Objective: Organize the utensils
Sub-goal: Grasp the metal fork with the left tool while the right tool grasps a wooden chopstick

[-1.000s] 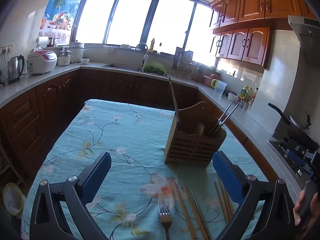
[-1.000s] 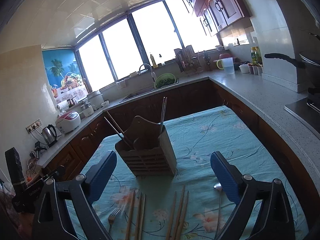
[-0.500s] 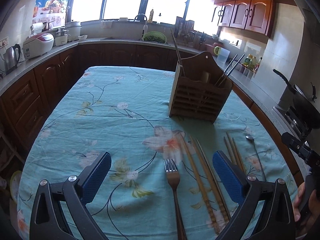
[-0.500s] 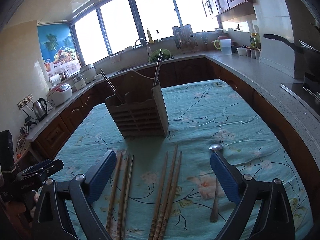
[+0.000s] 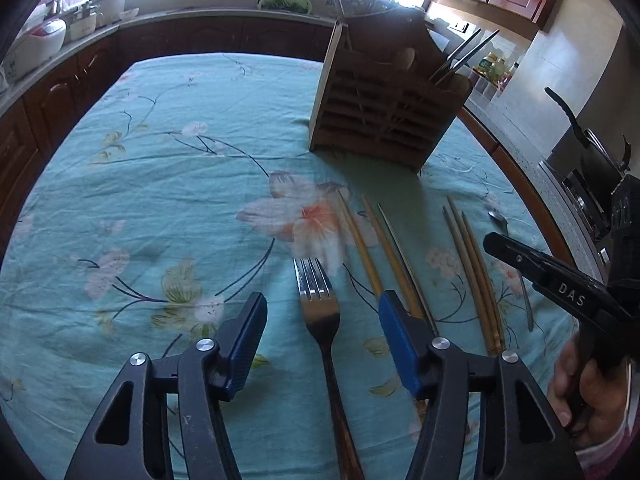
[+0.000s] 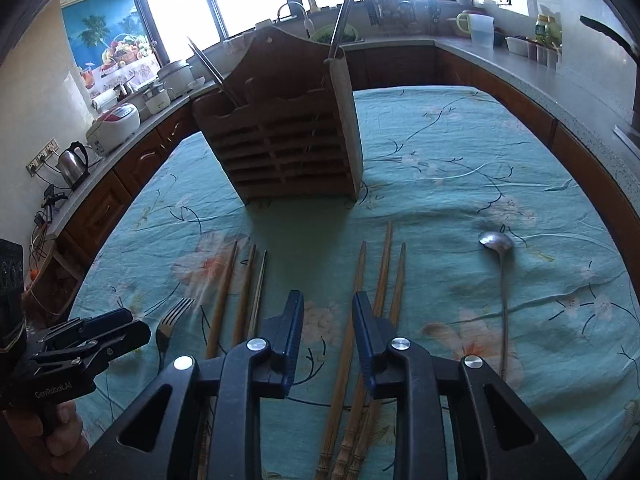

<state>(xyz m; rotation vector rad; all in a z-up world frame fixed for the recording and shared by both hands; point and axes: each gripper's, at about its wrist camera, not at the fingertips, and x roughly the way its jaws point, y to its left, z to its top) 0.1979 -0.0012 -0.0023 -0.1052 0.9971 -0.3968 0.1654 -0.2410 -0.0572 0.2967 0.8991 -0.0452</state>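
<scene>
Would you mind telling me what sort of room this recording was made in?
Almost certainly a home kitchen. A counter runs along the windows with a sink tap, a rice cooker and an electric kettle, and a wooden utensil holder stands on a cloth-covered table.

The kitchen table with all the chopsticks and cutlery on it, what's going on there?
A person with a handheld gripper in each hand is sorting loose utensils toward the wooden holder. The left gripper is open, straddling the fork on the tablecloth. The right gripper is open beside three chopsticks. Three more chopsticks and a spoon lie untouched. Nothing is gripped yet.
</scene>
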